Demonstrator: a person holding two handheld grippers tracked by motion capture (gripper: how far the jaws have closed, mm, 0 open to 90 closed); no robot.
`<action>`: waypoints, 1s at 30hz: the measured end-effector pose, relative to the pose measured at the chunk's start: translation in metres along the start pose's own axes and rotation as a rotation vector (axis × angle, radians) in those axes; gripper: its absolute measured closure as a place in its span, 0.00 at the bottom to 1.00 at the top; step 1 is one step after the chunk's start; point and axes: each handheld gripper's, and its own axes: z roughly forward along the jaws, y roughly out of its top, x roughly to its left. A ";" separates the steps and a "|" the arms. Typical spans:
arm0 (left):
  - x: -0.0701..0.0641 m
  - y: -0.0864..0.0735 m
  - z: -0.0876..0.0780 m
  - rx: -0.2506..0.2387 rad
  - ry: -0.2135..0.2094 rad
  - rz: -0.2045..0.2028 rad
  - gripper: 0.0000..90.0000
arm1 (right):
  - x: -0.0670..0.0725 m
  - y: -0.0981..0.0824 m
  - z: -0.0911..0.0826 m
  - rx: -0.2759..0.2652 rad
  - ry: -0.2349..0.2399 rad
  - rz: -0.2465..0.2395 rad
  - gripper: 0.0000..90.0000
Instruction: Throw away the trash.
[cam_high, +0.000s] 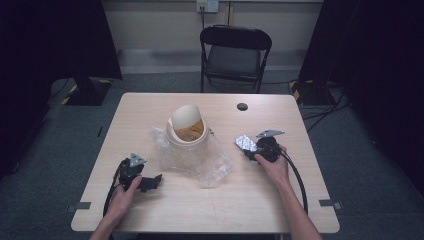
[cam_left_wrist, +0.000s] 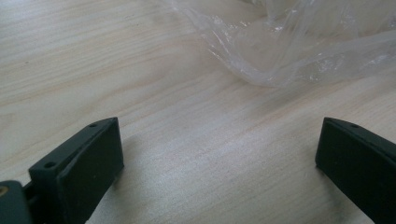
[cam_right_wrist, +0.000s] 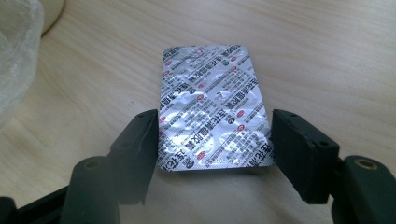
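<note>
Silver foil catches the light between the jaws of the right gripper (cam_right_wrist: 212, 140) — a blister pack (cam_right_wrist: 212, 105), pinched by its long edges and sticking out forward over the wooden table (cam_high: 150, 210). In the high view it sits right of the beige bin (cam_high: 187, 131), whose tilted lid rests amid crumpled clear plastic (cam_high: 212, 167). The left gripper (cam_high: 152, 181) lies low on the table with its jaws spread wide on nothing — the plastic's edge just ahead.

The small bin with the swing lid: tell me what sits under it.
The bin stands on a crumpled clear plastic bag spread across the wooden table. The bag shows around its base; whatever lies directly beneath the bin is covered.
</note>
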 end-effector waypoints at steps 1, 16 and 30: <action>0.000 0.000 0.000 0.000 0.000 0.000 0.00 | 0.000 0.000 -0.001 -0.003 0.000 -0.001 0.38; 0.000 0.000 0.000 0.001 -0.005 -0.001 0.00 | -0.001 0.008 -0.023 -0.072 0.036 0.040 0.38; 0.000 0.000 0.000 0.003 -0.005 0.001 0.00 | 0.012 0.020 -0.042 -0.120 0.057 0.033 0.38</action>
